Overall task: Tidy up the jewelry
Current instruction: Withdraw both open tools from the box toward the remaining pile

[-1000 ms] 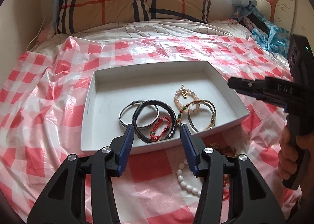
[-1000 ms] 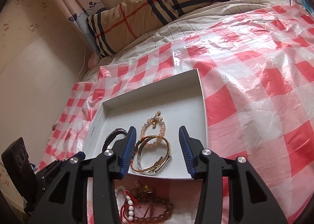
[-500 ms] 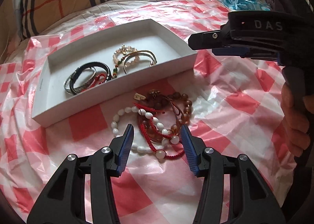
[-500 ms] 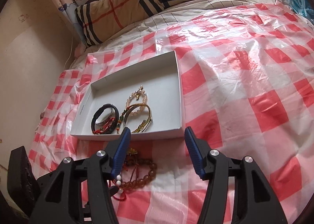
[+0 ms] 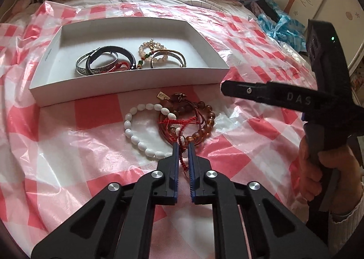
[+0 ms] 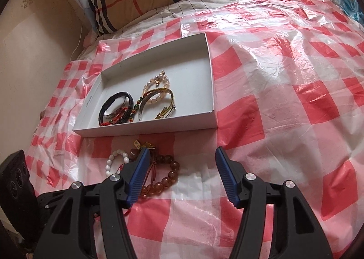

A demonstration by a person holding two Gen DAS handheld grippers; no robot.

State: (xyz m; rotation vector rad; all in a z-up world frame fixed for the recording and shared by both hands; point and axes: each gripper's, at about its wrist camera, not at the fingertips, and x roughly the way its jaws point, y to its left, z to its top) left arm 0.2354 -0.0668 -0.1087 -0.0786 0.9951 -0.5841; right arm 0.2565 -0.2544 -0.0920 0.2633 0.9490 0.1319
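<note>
My left gripper [image 5: 182, 145] has its jaws drawn nearly together, pinched on the red cord bracelet [image 5: 180, 156], whose thread runs lengthwise down the slot between the blue pads toward me while the rest of it lies ahead, tangled into the brown bead bracelet [image 5: 204, 120]. The white bead bracelet [image 5: 141, 129] lies just to the left of my tips, touching that tangle. That heap sits on the red-checked plastic sheet [image 5: 68, 145], just short of the near wall of the white box [image 5: 127, 86], so I judge the carry to be a short lift forward over that wall, with the cord likely to drag the brown beads along. Inside the box the black bracelet [image 5: 109, 59], a silver bangle [image 5: 82, 68] and a gold bangle [image 5: 168, 56] already rest together. My right gripper [image 6: 182, 152] hangs with its jaws wide and nothing between them, the heap off by its left finger. Its view shows the box's right side and bare sheet beyond; only the left view shows the cord actually in the pinch, and my right hand [image 5: 318, 168] around its handle.
</note>
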